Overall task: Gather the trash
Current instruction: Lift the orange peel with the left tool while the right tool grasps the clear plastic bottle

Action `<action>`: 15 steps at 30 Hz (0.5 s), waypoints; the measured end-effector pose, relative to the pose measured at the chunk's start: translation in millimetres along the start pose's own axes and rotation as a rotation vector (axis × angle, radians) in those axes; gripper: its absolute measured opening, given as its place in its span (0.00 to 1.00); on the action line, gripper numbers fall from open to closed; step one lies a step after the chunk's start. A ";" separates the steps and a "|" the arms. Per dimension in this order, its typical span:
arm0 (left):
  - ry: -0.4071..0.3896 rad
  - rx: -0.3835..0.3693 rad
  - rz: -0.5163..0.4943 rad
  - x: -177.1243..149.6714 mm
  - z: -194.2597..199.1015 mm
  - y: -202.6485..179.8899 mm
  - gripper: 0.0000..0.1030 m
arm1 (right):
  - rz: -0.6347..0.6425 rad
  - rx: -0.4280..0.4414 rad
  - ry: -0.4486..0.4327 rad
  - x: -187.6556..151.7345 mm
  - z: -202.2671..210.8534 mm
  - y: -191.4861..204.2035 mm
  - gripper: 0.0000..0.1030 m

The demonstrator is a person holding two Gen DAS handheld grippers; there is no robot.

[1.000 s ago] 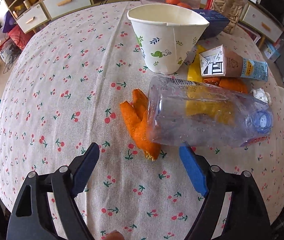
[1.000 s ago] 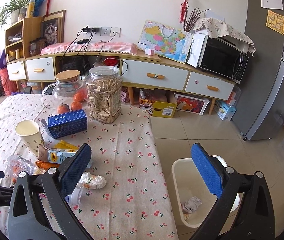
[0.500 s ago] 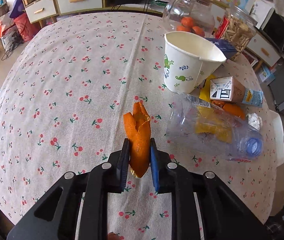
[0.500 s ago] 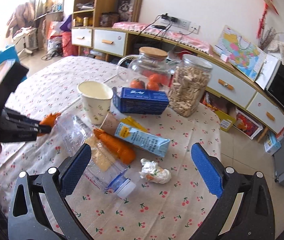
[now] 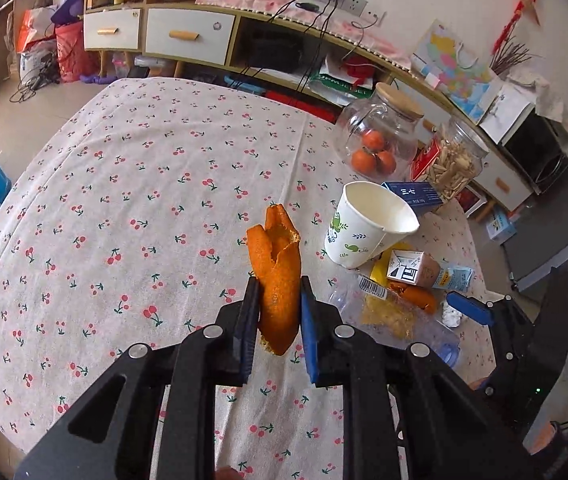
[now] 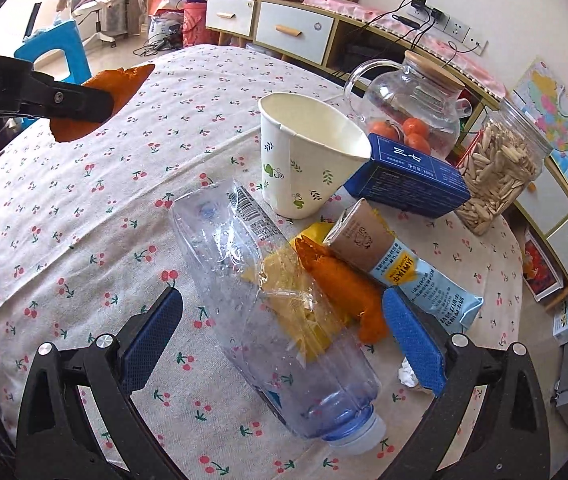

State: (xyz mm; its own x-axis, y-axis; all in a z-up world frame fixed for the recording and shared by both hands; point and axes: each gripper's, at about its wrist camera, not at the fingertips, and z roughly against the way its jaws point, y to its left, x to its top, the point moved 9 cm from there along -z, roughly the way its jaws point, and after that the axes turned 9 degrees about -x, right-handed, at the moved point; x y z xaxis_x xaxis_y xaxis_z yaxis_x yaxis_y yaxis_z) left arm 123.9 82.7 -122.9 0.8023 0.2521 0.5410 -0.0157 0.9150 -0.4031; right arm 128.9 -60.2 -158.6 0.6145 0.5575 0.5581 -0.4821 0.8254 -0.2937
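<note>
My left gripper (image 5: 277, 300) is shut on an orange peel (image 5: 277, 264), lifted above the cherry-print tablecloth; in the right wrist view the peel (image 6: 117, 80) shows at the far left. My right gripper (image 6: 284, 332) stands open above a clear plastic bottle (image 6: 267, 304) lying on its side, the bottle between the fingers and apart from the pads. Beside the bottle lie a second orange peel (image 6: 344, 284), a yellow wrapper (image 6: 284, 276), a small drink carton (image 6: 396, 268) and a crumpled white wad (image 6: 408, 376). A bent paper cup (image 6: 304, 160) stands behind them.
At the back of the table (image 5: 123, 184) stand a blue box (image 6: 408, 176), a glass jug with oranges (image 6: 408, 104) and a jar of seeds (image 6: 500, 168). A blue stool (image 6: 59, 52) is beyond the table's left side. Low cabinets (image 5: 187, 36) line the wall.
My left gripper closed on the orange peel and raised it off the cloth. My right gripper swung from the white bin by the table's edge to over the bottle, dropping closer.
</note>
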 end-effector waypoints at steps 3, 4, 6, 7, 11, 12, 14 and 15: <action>0.003 -0.018 0.007 -0.7 0.0 -0.6 0.19 | 0.007 0.008 0.017 -1.8 -7.5 5.4 0.78; 0.005 -0.018 0.005 -0.8 -0.5 -1.0 0.19 | 0.010 0.017 0.036 -4.5 -10.2 7.4 0.66; 0.004 -0.012 0.001 -1.5 -0.7 -0.7 0.19 | 0.002 0.016 0.029 -5.6 -7.7 6.3 0.61; 0.003 -0.009 0.001 -1.5 -0.7 -0.6 0.19 | -0.010 0.028 0.031 -5.0 -6.1 5.6 0.61; 0.001 -0.001 0.013 -1.2 0.1 4.3 0.19 | -0.063 0.087 0.014 -1.6 6.1 2.1 0.60; -0.001 0.001 0.017 -0.9 0.5 6.2 0.19 | -0.075 0.100 0.008 -0.3 9.9 1.1 0.60; -0.005 0.005 0.028 -0.6 1.5 9.9 0.19 | -0.101 0.123 -0.007 2.8 17.7 -0.9 0.60; -0.007 0.006 0.032 -0.5 2.2 11.4 0.19 | -0.117 0.137 -0.016 4.7 22.2 -1.8 0.60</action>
State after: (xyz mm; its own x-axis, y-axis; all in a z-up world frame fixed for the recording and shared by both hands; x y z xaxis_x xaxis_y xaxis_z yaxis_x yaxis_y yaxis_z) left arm 122.0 93.6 -126.2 0.7972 0.2837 0.5329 -0.0451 0.9082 -0.4161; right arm 118.7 -61.0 -138.3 0.6618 0.4557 0.5952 -0.4891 0.8642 -0.1179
